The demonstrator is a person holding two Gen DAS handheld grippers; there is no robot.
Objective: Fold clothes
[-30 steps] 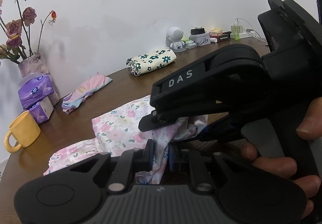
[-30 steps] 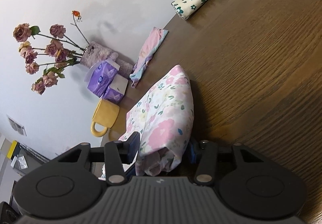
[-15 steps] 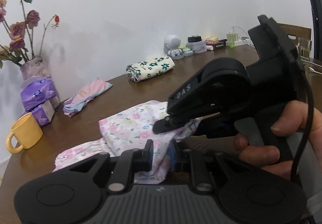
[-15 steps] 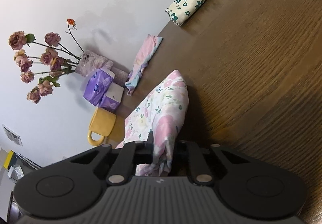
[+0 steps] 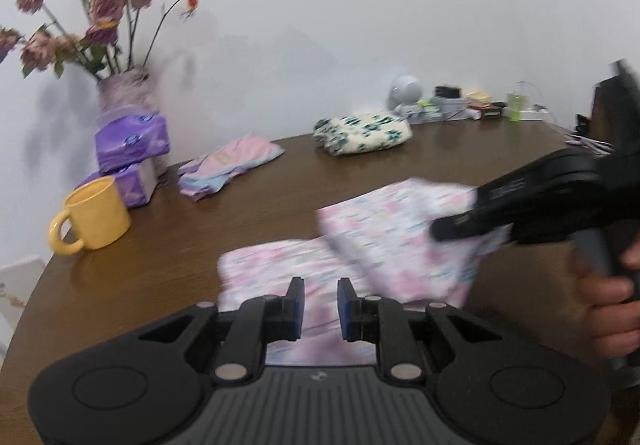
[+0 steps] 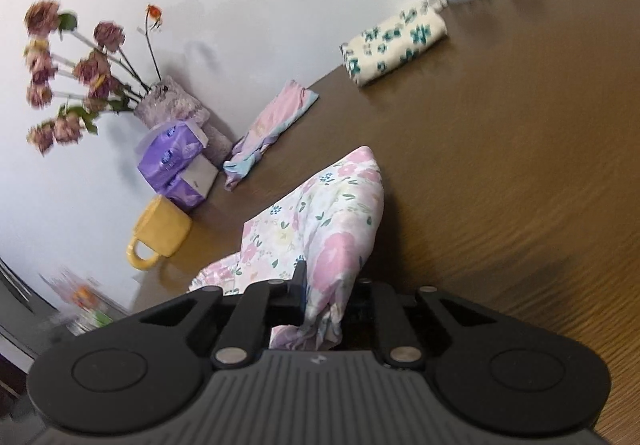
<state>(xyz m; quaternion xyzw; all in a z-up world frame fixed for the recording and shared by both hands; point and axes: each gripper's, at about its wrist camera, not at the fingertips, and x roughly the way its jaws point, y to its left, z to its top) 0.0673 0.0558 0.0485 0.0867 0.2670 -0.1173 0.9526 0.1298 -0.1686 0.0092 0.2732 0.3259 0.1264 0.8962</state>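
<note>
Right wrist view: right gripper [image 6: 325, 295] pinches floral garment [image 6: 320, 221].
Left gripper [image 5: 320, 303] (jaws parted, nothing pinched) hovers over that garment, near the yellow mug [image 5: 94, 221].

Mug [image 5: 94, 219] left of garment [image 5: 360, 257], tissue packs [image 5: 132, 143] behind

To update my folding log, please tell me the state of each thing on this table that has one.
Floral garment: partly folded, one end lifted.
Right claw: jaws have just been closing, shut on the garment.
Left claw: narrow gap; grip unclear.
Cream garment: folded.
Pink garment: loosely folded, lying flat.
Yellow mug: upright.
</note>
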